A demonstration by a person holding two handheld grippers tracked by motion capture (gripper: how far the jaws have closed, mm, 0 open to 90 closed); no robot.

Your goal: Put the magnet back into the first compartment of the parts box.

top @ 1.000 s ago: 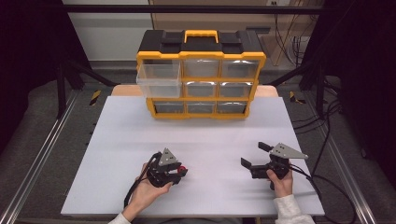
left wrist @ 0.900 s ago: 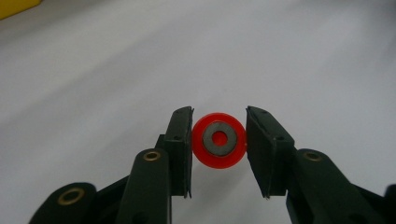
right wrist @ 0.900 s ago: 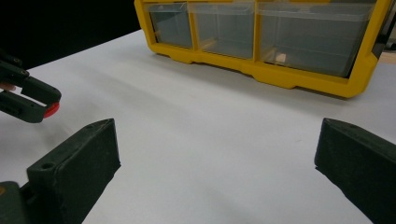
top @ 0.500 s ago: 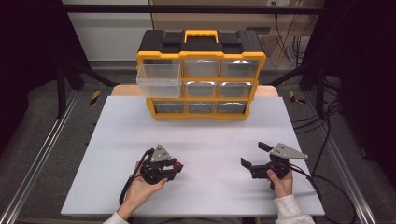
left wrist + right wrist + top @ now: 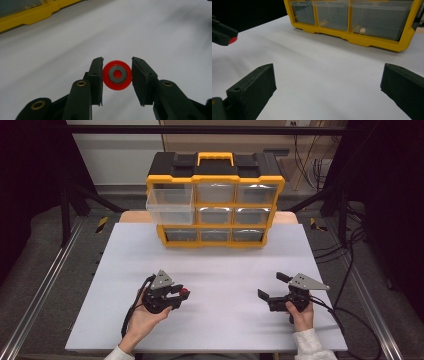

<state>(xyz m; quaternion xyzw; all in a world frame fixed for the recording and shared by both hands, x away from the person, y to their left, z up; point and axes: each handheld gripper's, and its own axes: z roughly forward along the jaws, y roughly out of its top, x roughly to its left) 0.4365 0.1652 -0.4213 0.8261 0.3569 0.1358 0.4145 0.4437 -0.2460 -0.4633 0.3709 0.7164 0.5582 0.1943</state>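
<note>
The left gripper (image 5: 181,294), jaws pinching a red disc (image 5: 117,75), has lifted slightly off the table (image 5: 220,270) since a second ago, probably bound for the open drawer (image 5: 170,205) at twelve o'clock, while the right gripper (image 5: 270,287) waits, jaws spread.

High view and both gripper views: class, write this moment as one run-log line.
left gripper: shut on red disc | right gripper: open, holding nothing | drawer cabinet: top-left drawer pulled out

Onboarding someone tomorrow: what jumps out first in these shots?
The yellow-and-black drawer organizer at the table's far edge, with its top-left clear drawer pulled out. Next, the red ring-shaped part clamped between the left gripper's fingers, near the front of the white table. The right gripper stands open and empty.
</note>
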